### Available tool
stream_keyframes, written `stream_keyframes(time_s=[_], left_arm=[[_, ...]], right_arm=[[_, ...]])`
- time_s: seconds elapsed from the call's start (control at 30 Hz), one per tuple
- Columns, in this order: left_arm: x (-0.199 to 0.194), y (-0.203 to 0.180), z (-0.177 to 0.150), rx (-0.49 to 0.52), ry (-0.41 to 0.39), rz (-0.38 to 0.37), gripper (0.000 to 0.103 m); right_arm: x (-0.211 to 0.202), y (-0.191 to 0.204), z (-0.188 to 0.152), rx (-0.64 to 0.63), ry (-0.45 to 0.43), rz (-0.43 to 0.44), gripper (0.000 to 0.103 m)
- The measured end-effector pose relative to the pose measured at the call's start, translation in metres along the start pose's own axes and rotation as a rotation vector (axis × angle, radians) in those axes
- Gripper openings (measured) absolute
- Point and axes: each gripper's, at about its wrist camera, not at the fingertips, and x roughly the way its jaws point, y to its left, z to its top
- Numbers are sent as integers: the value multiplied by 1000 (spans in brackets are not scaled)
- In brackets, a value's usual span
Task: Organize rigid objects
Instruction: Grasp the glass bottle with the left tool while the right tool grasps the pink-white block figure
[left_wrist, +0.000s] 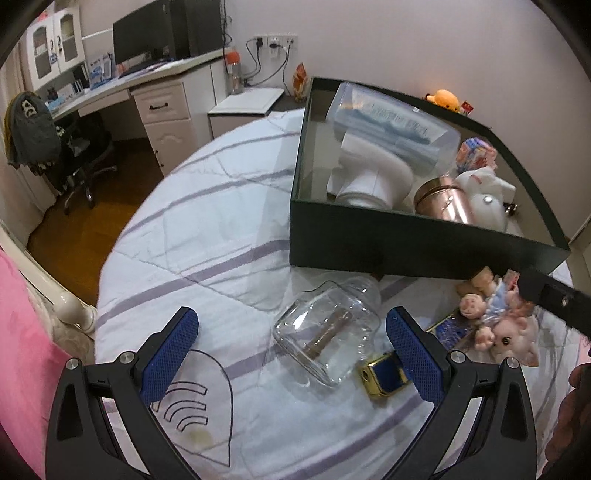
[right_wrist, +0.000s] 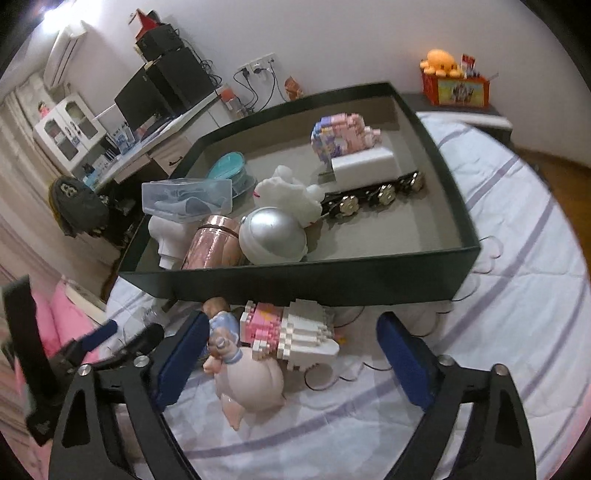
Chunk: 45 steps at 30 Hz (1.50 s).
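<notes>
On the striped bedspread (left_wrist: 207, 236), the dark box (right_wrist: 332, 280) holds perhaps nine items.

Left gripper (left_wrist: 291, 345): tilted downward, blue-padded jaws spread wide, pads pressing on nothing; poised just short of the dark box (left_wrist: 406, 243). Right gripper (right_wrist: 293, 354): likewise tilted downward before the same box, jaws wide apart, gripping nothing. A hand (left_wrist: 570, 417) shows at the left view's right edge.
</notes>
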Motion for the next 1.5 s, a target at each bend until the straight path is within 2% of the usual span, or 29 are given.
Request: stream_keyframes(time_s=[0.13,0.23,0.3,0.4,0.47,0.57,0.7,1.03,1.5], left_arm=[[5,1,0,-14,3,-12,101],[5,1,1,-16,2,-11,99],[4,2,2,-19,1,-13,99],[3,4,3,-20,0,-14,97],[3,0,1,-7,-1,-10,92],[2,-6,0,17,-9,-3,84],[0,-15,-1,36,-14,-21,59],[-15,-11,-4,12,-32,-72,58],[-75,-11,3,15,-130,-98,58]], right_arm=[[4,-8,2,44,1,45,79],[3,-9,3,64,-2,72,67],[0,-10,5,79,-7,91,67],[5,-11,5,64,8,58,67],[16,-13,3,52,45,26,65],[18,-2,-2,-32,53,-40,63],[17,1,-7,-56,29,-64,58],[-4,6,-20,-85,-2,-60,58],[-57,18,-16,-103,-99,-50,58]])
